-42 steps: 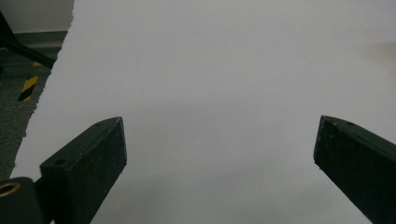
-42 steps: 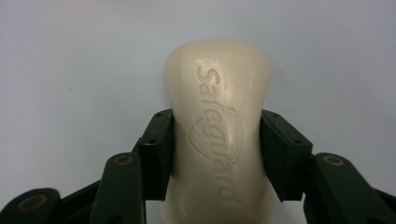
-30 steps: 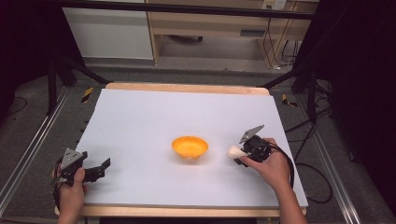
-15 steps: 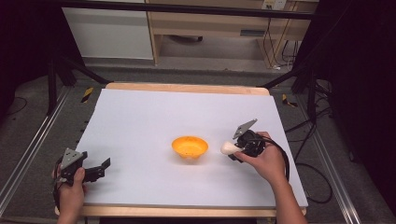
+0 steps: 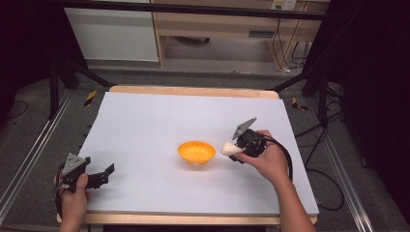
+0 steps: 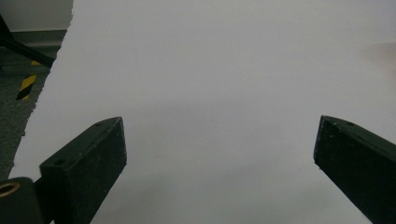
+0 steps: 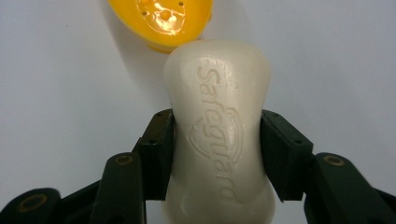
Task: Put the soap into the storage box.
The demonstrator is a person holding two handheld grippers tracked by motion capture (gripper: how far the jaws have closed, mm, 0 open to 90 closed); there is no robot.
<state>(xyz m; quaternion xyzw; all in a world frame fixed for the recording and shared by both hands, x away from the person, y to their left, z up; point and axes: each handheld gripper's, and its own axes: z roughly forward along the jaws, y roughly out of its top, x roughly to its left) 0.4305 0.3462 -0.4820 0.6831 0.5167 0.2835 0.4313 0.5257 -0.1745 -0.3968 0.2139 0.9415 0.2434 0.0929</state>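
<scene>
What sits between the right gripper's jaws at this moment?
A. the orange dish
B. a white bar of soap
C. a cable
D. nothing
B: in the right gripper view the right gripper has both jaws pressed against the waist of the white bar of soap, with the orange dish lying apart on the table beyond it.
</scene>
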